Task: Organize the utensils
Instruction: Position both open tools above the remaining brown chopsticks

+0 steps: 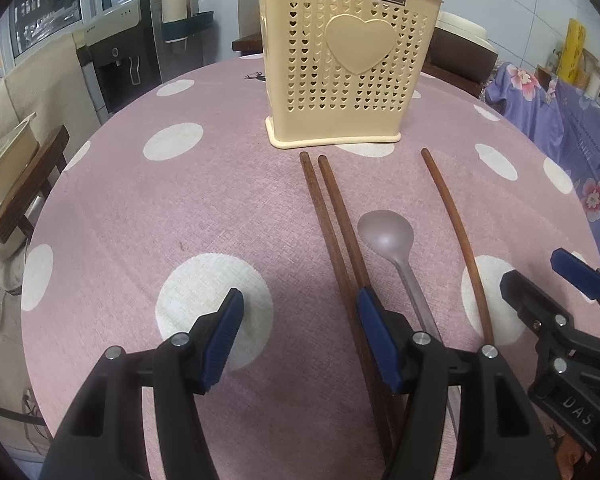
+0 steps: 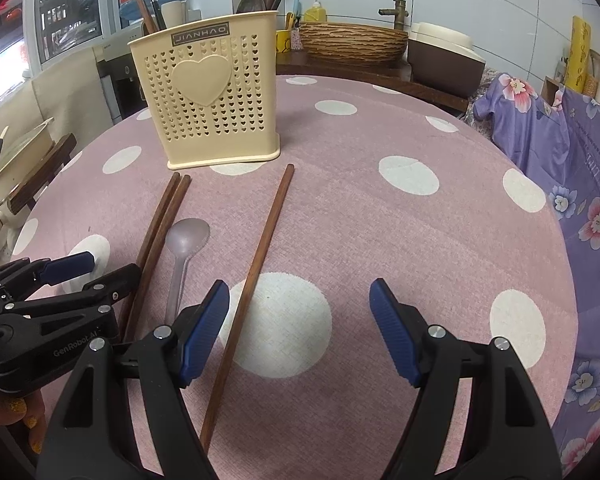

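**A:** How far along are you with the utensils?

**B:** Partly there, I'd judge. The cream holder (image 2: 216, 100) already has a few handles and spoon bowls sticking out of its top, but four pieces lie on the dotted tablecloth (image 2: 380, 220) in front of it: a pair of chopsticks (image 1: 332, 216) side by side, a pale spoon (image 1: 388, 236) just beside them, and a single chopstick (image 2: 256, 268) further out from the holder's right corner.

**A:** And my tongs?

**B:** Both stand open and carry nothing. Your left gripper (image 1: 300, 340) hovers on the near side of the holder; one blue pad looks to overlie the near part of the pair, though I cannot tell whether it touches them. Your right gripper (image 2: 300, 332) straddles the near half of the single chopstick, which passes close to one pad with the other well apart from it.

**A:** So what's left?

**B:** All four loose pieces must go into the holder. None is lifted yet.
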A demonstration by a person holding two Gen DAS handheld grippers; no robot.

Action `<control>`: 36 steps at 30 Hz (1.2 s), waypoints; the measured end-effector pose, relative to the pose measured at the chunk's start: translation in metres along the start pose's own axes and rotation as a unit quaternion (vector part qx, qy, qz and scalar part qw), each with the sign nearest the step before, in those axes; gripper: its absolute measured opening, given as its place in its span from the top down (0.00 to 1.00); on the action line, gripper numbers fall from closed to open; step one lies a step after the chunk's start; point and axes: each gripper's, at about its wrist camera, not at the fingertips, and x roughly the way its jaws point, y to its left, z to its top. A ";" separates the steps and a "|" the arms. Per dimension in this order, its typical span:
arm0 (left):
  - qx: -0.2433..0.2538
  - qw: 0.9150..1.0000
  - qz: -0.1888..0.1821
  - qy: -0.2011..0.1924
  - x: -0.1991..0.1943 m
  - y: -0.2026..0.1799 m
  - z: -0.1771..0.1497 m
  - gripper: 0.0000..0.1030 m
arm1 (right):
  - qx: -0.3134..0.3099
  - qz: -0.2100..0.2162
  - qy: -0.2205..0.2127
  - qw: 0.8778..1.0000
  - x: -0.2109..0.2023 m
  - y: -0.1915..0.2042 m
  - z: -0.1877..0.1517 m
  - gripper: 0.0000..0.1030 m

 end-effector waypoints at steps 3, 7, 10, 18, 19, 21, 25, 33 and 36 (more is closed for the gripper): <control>-0.004 1.000 0.005 0.001 -0.002 0.005 0.002 0.41 | -0.004 -0.004 0.000 1.000 0.000 0.001 0.000 0.29; -0.018 1.000 0.020 0.005 -0.004 0.024 0.002 0.41 | -0.006 -0.009 0.006 1.000 0.003 -0.002 0.002 0.29; -0.052 0.999 0.000 0.008 -0.003 0.040 0.006 0.41 | -0.004 0.005 0.012 1.000 0.008 -0.002 0.010 0.29; -0.028 0.999 -0.024 -0.005 0.001 0.014 0.026 0.42 | -0.005 0.008 0.026 1.000 0.035 0.010 0.037 0.33; -0.023 1.000 -0.018 -0.002 0.004 0.011 0.025 0.42 | 0.000 0.007 0.026 1.000 0.037 0.009 0.037 0.33; -0.031 0.999 -0.013 0.003 0.009 0.012 0.022 0.44 | 0.010 0.010 0.027 1.000 0.038 0.006 0.036 0.33; -0.034 0.999 -0.002 0.002 0.012 0.013 0.023 0.45 | 0.008 0.003 0.027 1.000 0.037 0.006 0.035 0.33; -0.008 1.000 0.018 0.003 0.017 0.012 0.029 0.48 | -0.005 0.001 0.039 0.999 0.043 0.006 0.040 0.33; -0.024 0.999 0.023 0.009 0.018 0.026 0.032 0.48 | -0.012 0.003 0.046 0.999 0.047 0.011 0.044 0.33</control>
